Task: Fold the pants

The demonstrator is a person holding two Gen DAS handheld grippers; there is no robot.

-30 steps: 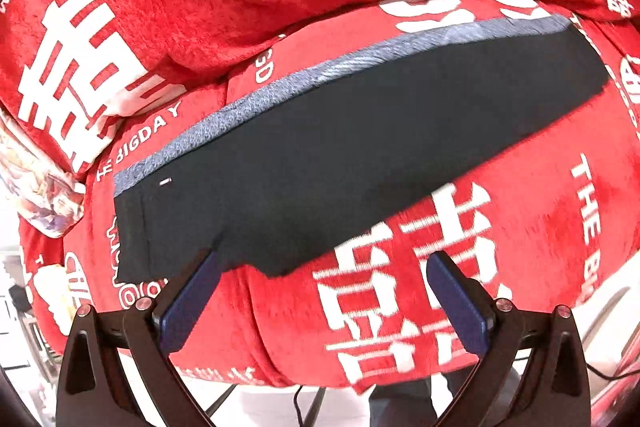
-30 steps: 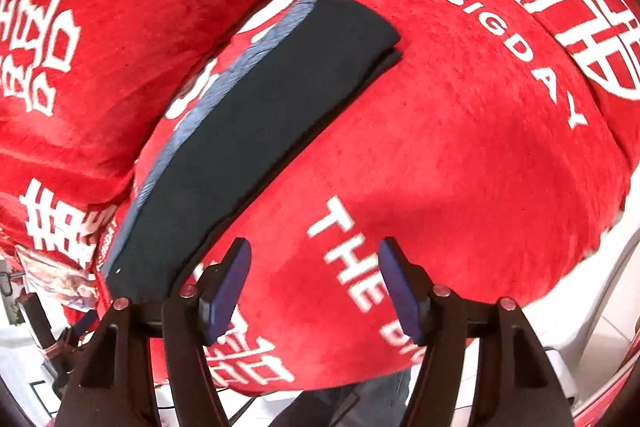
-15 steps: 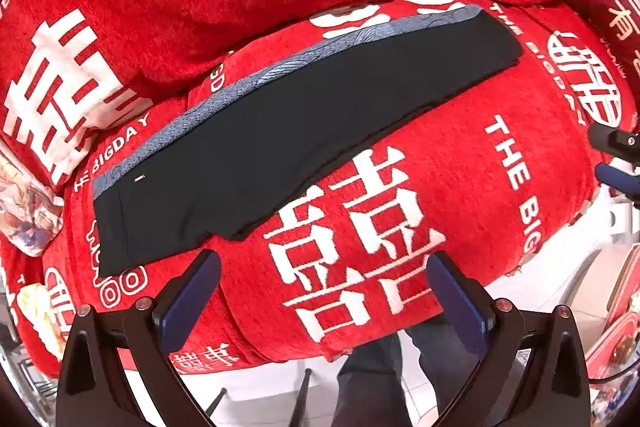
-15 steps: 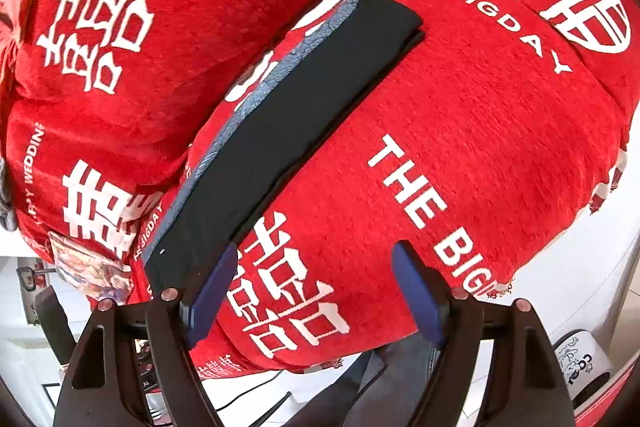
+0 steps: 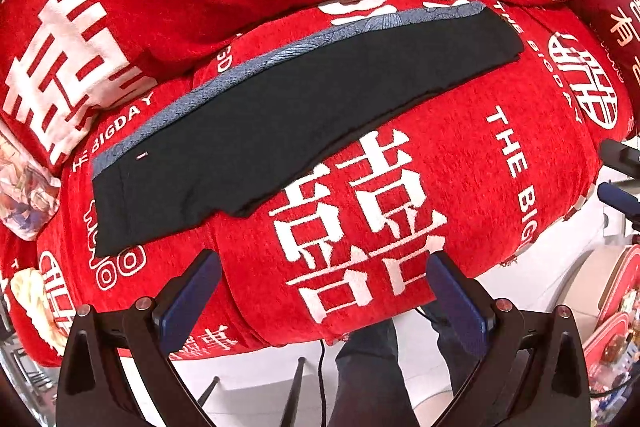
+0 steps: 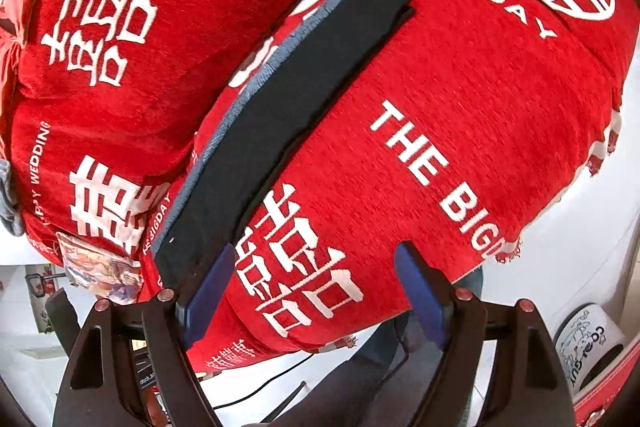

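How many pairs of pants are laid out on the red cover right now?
1. The black pants, halved lengthwise with a blue-grey side stripe, lie flat along the back of the red cover. Nothing else shows; more could lie out of view.

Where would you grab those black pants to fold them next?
Probably the narrow hem end of the black pants, coming in from the sofa's open front. They lie flat, lengthwise and doubled, so both layers there pinch together and can swing toward the waistband. Both grippers are open, holding nothing.

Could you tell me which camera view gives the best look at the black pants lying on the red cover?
The left wrist view: the pants lie broadside, waistband to hem, with the grey side stripe visible. The right wrist view shows them foreshortened, end-on, with the waist end partly behind a tool finger.
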